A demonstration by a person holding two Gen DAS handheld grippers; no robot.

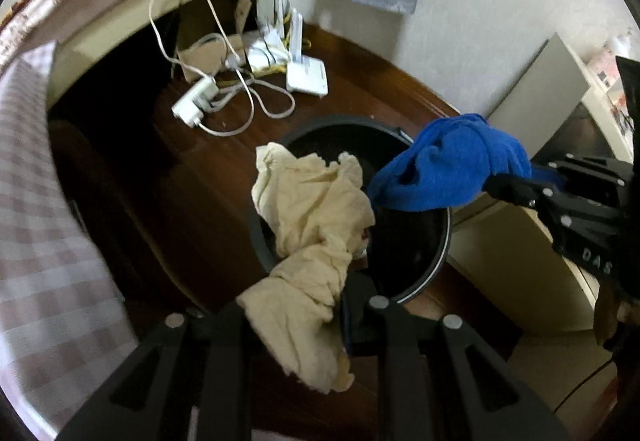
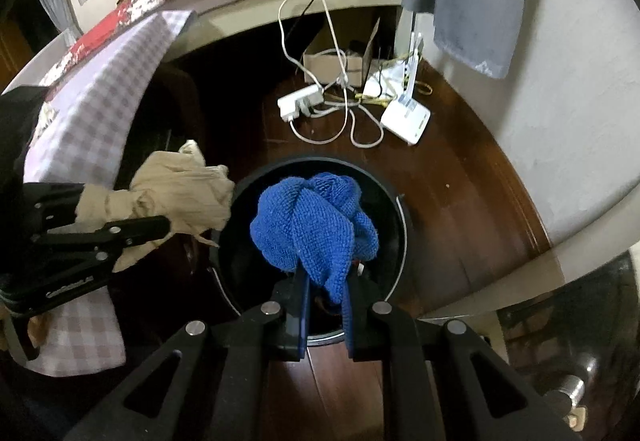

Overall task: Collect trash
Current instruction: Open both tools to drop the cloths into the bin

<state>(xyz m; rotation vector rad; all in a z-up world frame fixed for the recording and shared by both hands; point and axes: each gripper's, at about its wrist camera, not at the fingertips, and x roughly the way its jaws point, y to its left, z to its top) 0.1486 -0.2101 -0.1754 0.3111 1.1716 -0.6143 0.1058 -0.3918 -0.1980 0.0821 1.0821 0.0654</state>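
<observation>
A round black trash bin (image 1: 416, 273) stands on the dark wooden floor; it also shows in the right wrist view (image 2: 394, 201). My left gripper (image 1: 296, 321) is shut on a crumpled beige cloth (image 1: 316, 225) and holds it over the bin's left rim. From the right wrist view the beige cloth (image 2: 180, 193) hangs just left of the bin. My right gripper (image 2: 326, 297) is shut on a bunched blue towel (image 2: 312, 225) held over the bin's opening. In the left wrist view the blue towel (image 1: 452, 161) hangs above the bin's far right rim.
A white power strip (image 1: 194, 101), tangled white cables (image 1: 248, 97), a white router (image 1: 306, 73) and a cardboard box (image 2: 336, 61) lie on the floor behind the bin. A bed with a checked cover (image 1: 44, 201) is at the left. A white wall (image 2: 560, 121) is at the right.
</observation>
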